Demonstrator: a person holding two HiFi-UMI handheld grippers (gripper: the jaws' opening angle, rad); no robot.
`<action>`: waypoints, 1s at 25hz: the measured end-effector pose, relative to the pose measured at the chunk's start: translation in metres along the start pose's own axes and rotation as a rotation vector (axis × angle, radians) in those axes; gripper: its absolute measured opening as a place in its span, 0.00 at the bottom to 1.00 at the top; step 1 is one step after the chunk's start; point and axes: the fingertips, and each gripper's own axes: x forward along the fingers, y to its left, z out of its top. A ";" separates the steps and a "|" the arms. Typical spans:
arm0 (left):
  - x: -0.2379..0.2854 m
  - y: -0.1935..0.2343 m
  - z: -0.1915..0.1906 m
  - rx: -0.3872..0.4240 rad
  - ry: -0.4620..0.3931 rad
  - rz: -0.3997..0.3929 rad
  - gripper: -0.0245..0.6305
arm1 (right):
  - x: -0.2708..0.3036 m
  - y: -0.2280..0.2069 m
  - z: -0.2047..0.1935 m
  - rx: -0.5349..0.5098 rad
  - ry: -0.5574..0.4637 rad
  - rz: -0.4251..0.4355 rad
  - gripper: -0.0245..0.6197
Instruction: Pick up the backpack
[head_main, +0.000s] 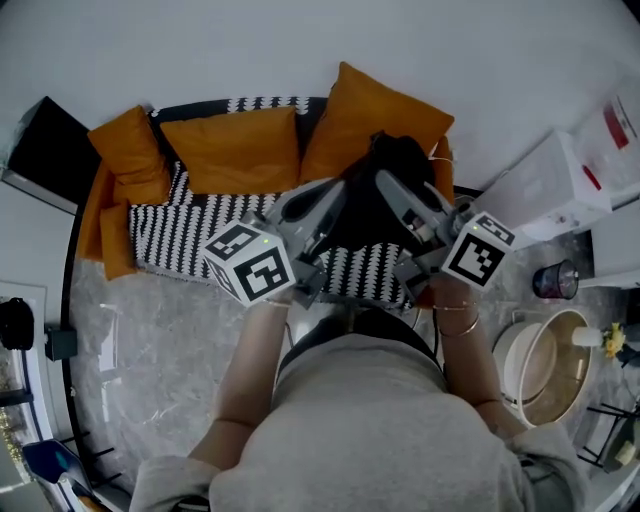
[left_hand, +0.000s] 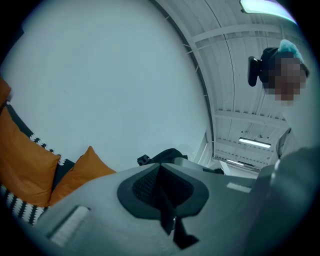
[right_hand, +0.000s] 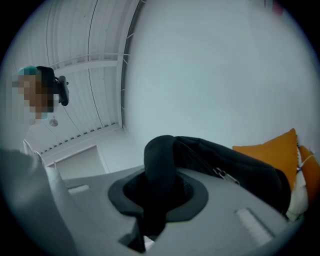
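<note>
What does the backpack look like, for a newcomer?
Find the zigzag black-and-white sofa lined with orange cushions. Before its right-end cushion hangs the backpack, held by the left gripper and right gripper. Unlike the cushions, it is all black.

Sofa (head_main: 170, 240): left and middle seat found open, its back lined by cushions (head_main: 240, 150). The right end is blocked by the backpack (head_main: 375, 195), seen against a tall cushion. Wall (head_main: 300, 40) noted behind. Right side is crowded by box (head_main: 560, 190) and bucket (head_main: 550, 385). Floor (head_main: 150, 340) at left is unobstructed.
</note>
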 end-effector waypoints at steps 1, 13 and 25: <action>0.000 -0.001 0.000 0.001 -0.001 -0.001 0.05 | 0.000 0.000 0.000 -0.002 -0.002 -0.003 0.14; -0.003 0.003 -0.004 -0.002 -0.002 0.022 0.05 | -0.001 -0.004 0.000 0.011 -0.014 -0.008 0.14; 0.000 0.008 -0.011 -0.008 0.012 0.040 0.05 | 0.001 0.000 -0.008 -0.003 0.033 0.011 0.14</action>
